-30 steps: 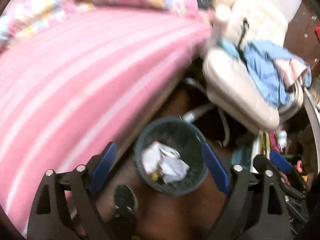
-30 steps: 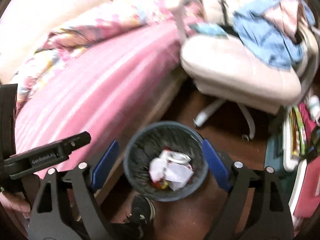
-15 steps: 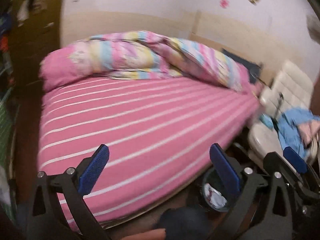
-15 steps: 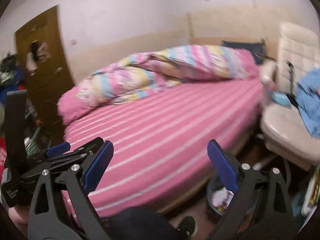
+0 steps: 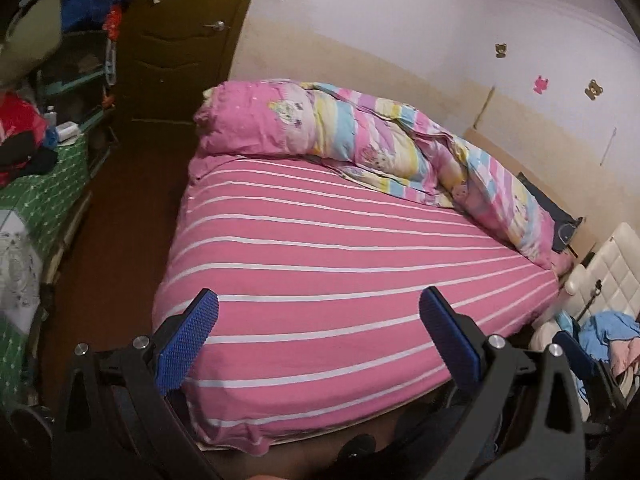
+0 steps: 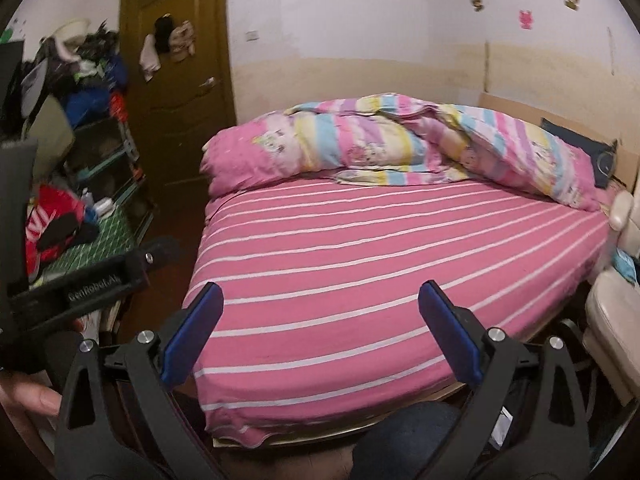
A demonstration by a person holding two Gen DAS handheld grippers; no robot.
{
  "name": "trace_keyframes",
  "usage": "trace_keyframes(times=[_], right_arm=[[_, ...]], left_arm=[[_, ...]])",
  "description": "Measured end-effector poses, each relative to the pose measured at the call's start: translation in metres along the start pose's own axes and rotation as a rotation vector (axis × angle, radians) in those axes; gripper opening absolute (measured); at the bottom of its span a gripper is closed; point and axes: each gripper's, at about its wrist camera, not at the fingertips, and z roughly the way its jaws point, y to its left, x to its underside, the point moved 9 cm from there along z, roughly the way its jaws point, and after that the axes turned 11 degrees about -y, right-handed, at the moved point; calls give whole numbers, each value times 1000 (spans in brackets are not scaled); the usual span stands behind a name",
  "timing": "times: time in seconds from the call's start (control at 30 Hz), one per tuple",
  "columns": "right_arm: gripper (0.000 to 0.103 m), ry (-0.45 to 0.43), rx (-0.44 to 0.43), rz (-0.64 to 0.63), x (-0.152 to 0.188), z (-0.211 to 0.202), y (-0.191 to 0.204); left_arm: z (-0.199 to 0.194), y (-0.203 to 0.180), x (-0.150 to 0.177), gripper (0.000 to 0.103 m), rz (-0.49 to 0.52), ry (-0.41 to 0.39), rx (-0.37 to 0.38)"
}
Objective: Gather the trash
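Note:
My left gripper (image 5: pixel 318 338) is open and empty, raised and facing across a bed with a pink striped sheet (image 5: pixel 340 264). My right gripper (image 6: pixel 320 330) is open and empty, facing the same bed (image 6: pixel 380 248). The left gripper's body also shows at the left edge of the right wrist view (image 6: pixel 80 284), held in a hand. No trash and no bin are in view in either frame. I see nothing lying on the striped sheet.
A rolled pastel quilt (image 5: pixel 380 148) lies along the bed's far side. A brown door (image 6: pixel 180 80) stands behind the bed. Cluttered shelves and a green-covered surface (image 5: pixel 40 200) are at left. A white chair (image 6: pixel 612 312) with clothes (image 5: pixel 608 332) is at right.
Both grippers have tilted up from the floor. The dark bin with crumpled paper, seen between the fingers a second ago, has dropped out of view; the bed and the room now fill both views.

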Motion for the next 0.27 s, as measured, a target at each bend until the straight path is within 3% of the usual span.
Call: trace_keyframes(times=[0.27], right_arm=[[97, 9, -56, -8, 8, -3, 24]], left_arm=[[-21, 18, 0, 98, -25, 25, -34]])
